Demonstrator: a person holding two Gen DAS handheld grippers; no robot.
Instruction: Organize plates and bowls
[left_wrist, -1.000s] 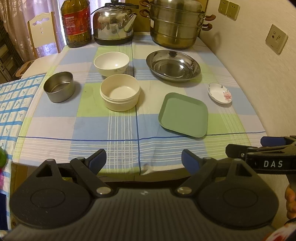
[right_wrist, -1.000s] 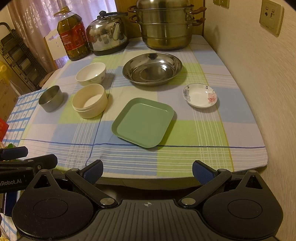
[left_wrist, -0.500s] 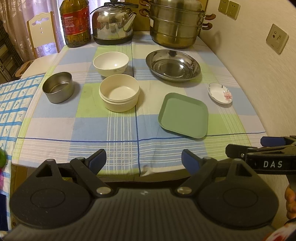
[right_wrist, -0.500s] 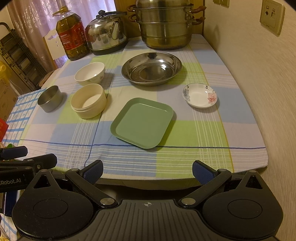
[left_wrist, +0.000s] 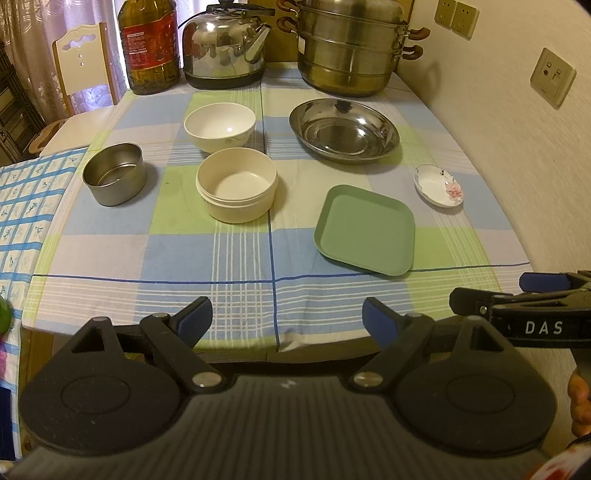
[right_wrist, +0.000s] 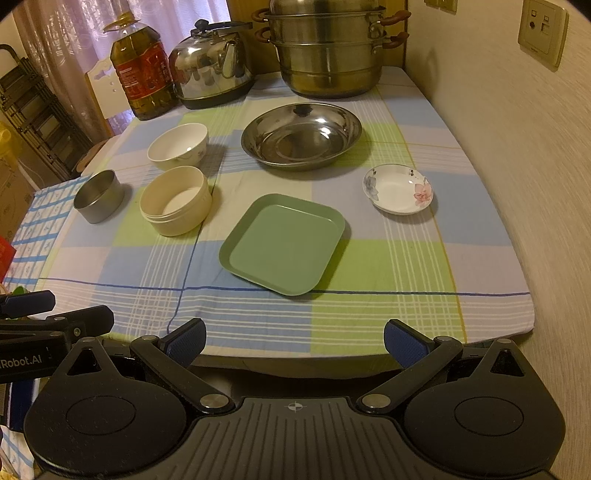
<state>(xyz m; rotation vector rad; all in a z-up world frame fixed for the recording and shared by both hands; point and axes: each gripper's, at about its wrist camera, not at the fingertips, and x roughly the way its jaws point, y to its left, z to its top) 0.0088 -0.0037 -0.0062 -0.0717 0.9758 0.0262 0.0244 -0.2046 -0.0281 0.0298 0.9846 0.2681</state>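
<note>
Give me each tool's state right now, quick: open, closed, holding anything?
Left tool: open, holding nothing, at the near table edge.
Right tool: open, holding nothing, at the near table edge.

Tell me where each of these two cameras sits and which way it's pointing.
Left wrist: on the left tool, at the table's near edge, facing the far wall; its open fingers show, with the right tool and some fingers at right.
Right wrist: on the right tool, nearer the side wall, facing the same way; its open fingers show, the left tool at left.
Both share the green plate, bowls, steel basin and steamer pot.
</note>
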